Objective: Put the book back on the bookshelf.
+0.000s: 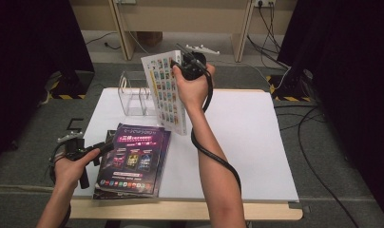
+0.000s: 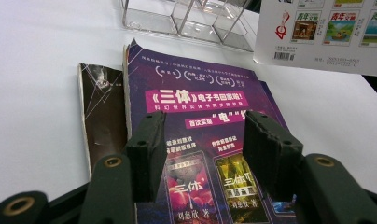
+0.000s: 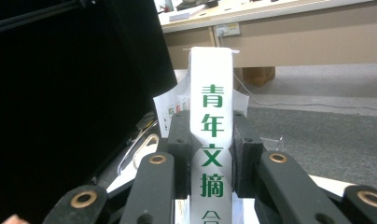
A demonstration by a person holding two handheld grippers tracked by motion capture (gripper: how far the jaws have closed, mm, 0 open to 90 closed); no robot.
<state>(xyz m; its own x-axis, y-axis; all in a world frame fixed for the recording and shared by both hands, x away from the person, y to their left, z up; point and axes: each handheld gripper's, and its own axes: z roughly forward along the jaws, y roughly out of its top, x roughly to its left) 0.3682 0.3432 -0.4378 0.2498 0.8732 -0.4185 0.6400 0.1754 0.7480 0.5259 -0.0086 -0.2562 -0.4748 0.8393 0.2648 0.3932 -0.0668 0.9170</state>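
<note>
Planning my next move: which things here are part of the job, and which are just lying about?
In the job:
white book, clamped by the right gripper
clear acrylic book stand
purple-covered book
dark book beneath it
left gripper, open

Lying about:
floor cables
wooden bench

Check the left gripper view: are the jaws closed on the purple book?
No: the left gripper has its jaws standing apart above the purple book, whose cover shows in the gap between them.

Lab/recording room: black curtains [image 1: 33,57], floor cables [image 1: 318,156].
</note>
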